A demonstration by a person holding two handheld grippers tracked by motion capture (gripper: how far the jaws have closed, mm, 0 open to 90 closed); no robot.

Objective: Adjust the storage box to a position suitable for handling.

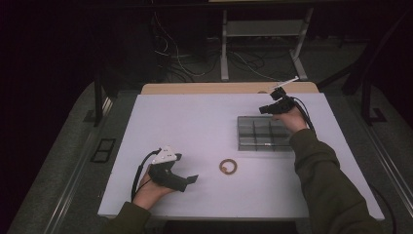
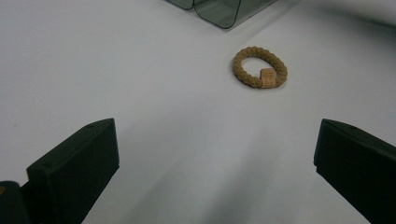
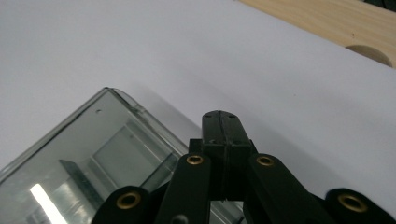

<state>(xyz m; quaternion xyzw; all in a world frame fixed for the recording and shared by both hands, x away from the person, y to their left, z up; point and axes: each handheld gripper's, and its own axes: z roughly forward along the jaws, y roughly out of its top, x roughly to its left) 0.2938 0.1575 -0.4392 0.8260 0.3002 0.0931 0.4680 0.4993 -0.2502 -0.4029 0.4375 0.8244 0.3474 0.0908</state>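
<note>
A tan braided ring [image 1: 228, 167] with a small leather tag lies flat on the white table [image 1: 195, 126]; in the left gripper view the ring [image 2: 259, 67] sits ahead of the jaws, slightly right. My left gripper [image 1: 187, 180] rests near the front left, open, jaws wide apart [image 2: 215, 168] with nothing between them. A clear grey compartment box [image 1: 264, 132] stands at the right. My right gripper [image 1: 264, 109] hovers over the box's far edge, shut [image 3: 221, 117], holding nothing; the box corner [image 3: 93, 140] lies just below its jaws.
A light wooden board [image 1: 229, 88] with a round hole [image 3: 369, 52] edges the table's far side. Beyond it stand a metal frame and loose cables [image 1: 195, 58] on the floor. The table's left half is bare white surface.
</note>
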